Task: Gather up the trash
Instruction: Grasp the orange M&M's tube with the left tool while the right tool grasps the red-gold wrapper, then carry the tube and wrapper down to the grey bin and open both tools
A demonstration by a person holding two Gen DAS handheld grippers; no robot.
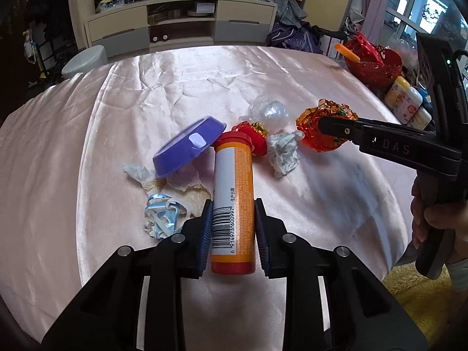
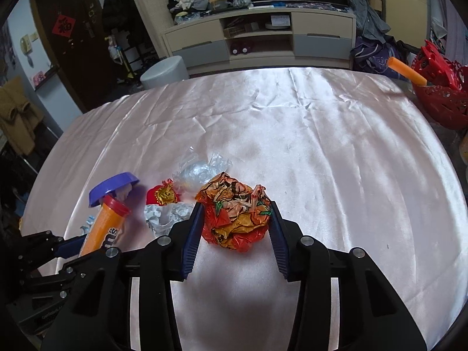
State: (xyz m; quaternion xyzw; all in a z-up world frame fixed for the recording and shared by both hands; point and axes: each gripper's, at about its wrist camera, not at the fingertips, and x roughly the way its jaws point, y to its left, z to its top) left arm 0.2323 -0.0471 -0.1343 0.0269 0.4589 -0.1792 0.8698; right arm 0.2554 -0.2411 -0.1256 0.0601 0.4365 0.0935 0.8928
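Note:
My left gripper [image 1: 233, 204] is shut on an orange tube with a red cap [image 1: 233, 193]; the tube also shows in the right wrist view [image 2: 105, 228]. My right gripper [image 2: 235, 207] is shut on a crumpled orange-red foil wrapper [image 2: 235, 210], which also shows in the left wrist view [image 1: 324, 125]. On the pink tablecloth [image 1: 175, 87] lie a tilted purple bowl [image 1: 187, 146], a crumpled white tissue [image 1: 283, 152], clear plastic wrap [image 1: 269, 112], a red and gold ornament [image 1: 253, 133], beige paper [image 1: 175, 187] and a blue-white mask [image 1: 161, 215].
A red basket [image 1: 377, 64] with an orange stick stands at the table's far right, with white bottles [image 1: 405, 99] beside it. A grey round stool [image 2: 163, 71] and a TV cabinet [image 2: 260, 38] stand beyond the table. A yellow fuzzy cloth [image 1: 415, 286] lies at the right.

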